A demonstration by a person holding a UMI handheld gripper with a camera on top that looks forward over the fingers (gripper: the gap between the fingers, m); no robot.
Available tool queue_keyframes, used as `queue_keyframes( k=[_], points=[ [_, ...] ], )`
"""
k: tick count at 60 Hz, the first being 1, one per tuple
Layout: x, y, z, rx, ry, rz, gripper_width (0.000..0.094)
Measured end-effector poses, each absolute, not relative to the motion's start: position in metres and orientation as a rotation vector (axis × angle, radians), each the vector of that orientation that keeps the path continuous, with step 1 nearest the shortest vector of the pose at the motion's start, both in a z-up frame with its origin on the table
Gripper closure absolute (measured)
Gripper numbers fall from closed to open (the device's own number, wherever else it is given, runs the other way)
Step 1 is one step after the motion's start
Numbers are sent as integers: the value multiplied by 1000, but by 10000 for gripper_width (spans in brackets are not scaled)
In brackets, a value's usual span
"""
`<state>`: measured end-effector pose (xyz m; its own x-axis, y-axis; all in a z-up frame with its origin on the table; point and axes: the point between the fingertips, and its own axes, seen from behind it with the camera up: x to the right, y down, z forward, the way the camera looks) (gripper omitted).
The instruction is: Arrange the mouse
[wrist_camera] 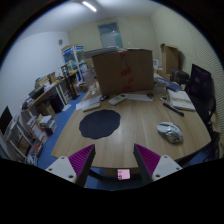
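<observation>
The gripper (114,160) hangs over the near edge of a round wooden table (130,125), its two fingers spread wide with nothing between them — only bare tabletop shows in the gap. The pink pads (82,158) face each other across that space.

The mouse (170,131) lies on the table well ahead of the fingers and off to the right, beyond the right finger's tip and apart from it. It is pale grey and rests flat on the wood.

A dark oval mouse mat (99,124) lies ahead of the left finger, nearer the table's middle — the mouse is well apart from it, on the opposite side. Behind the mat stands a large cardboard box (124,71) at the far side of the table, with papers (181,100) at the table's right rim. Shelves (72,66) line the wall to the left.
</observation>
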<state>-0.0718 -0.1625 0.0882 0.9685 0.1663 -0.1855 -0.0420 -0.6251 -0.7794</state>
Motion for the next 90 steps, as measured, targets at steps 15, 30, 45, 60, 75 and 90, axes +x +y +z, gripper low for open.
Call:
queue_keyframes(
  k=[15,30,45,60,75,90],
  points=[
    [-10,-159,74,-2248,-33,201,138],
    [101,-139,28,-2290,5,70,123],
    [157,-89,-11,-2269,-31,-10,121],
    [162,-34,-15,-2185,-7,32,118],
    [169,-3,-14,-2131,73,-15,287],
    [174,-3,-16,-2213,194,-32,446]
  ],
)
